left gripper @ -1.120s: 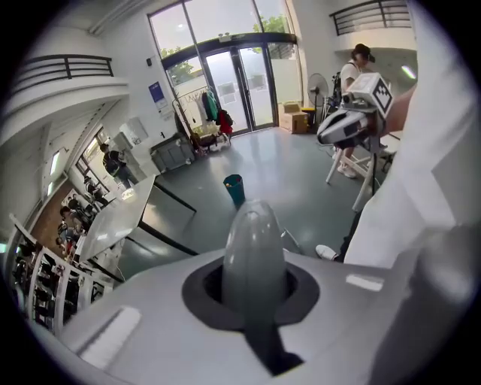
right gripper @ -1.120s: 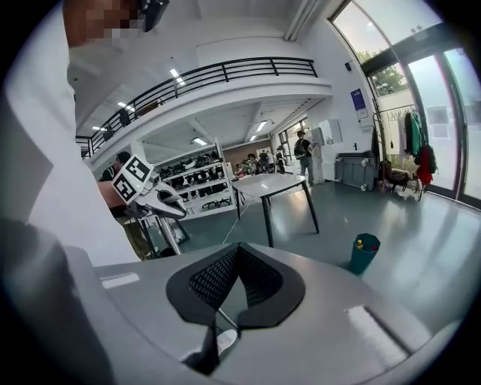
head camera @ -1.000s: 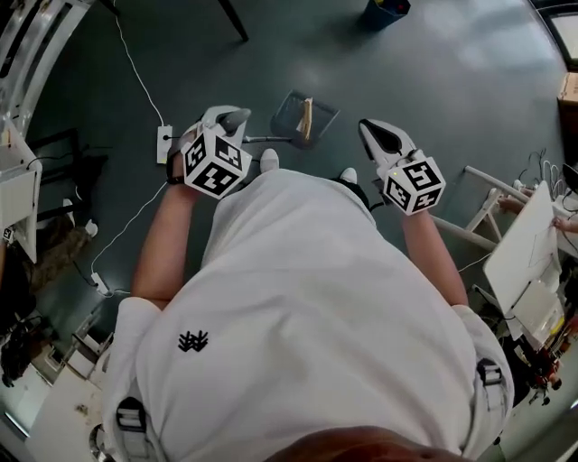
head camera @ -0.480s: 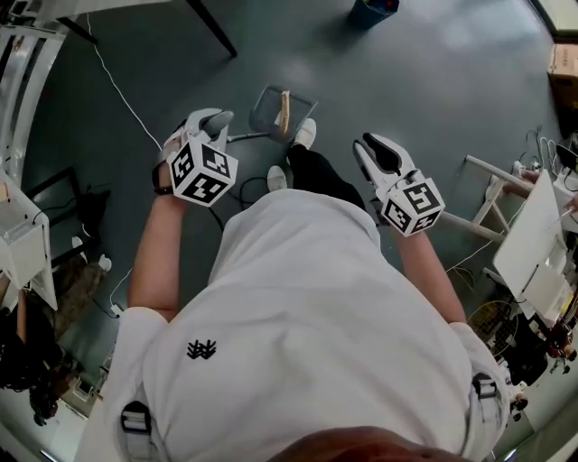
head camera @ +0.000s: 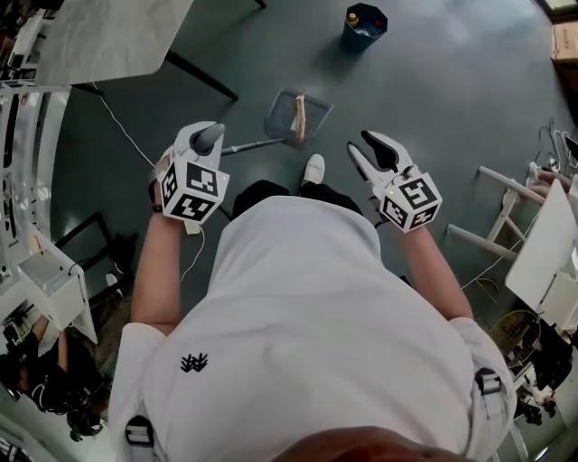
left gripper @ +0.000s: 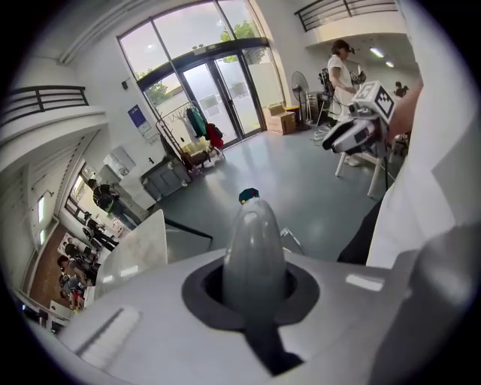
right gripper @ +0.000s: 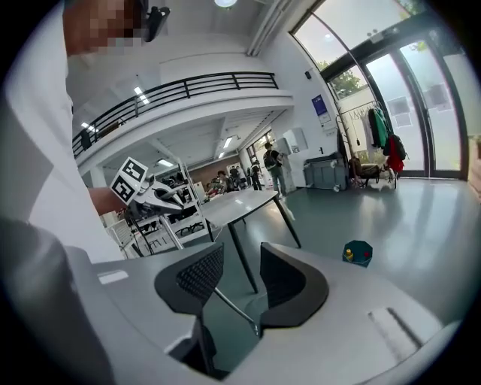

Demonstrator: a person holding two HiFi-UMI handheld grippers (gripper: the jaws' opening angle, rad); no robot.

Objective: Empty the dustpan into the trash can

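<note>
dustpan (head camera: 298,117) handle end behind L gripper (head camera: 210,138), trash can (head camera: 364,27) contents unclear

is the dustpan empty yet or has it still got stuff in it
Not empty. In the head view a tan object lies inside the dustpan, which is apart from the blue trash can further ahead.

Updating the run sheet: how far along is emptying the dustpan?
Done: the dustpan is picked up, handle in the shut left gripper. In hand: it is held out ahead with a tan piece in it; the right gripper has its fingers opening, nothing between them. Left: reach the trash can, which stands apart further ahead, and tip the dustpan in.
</note>
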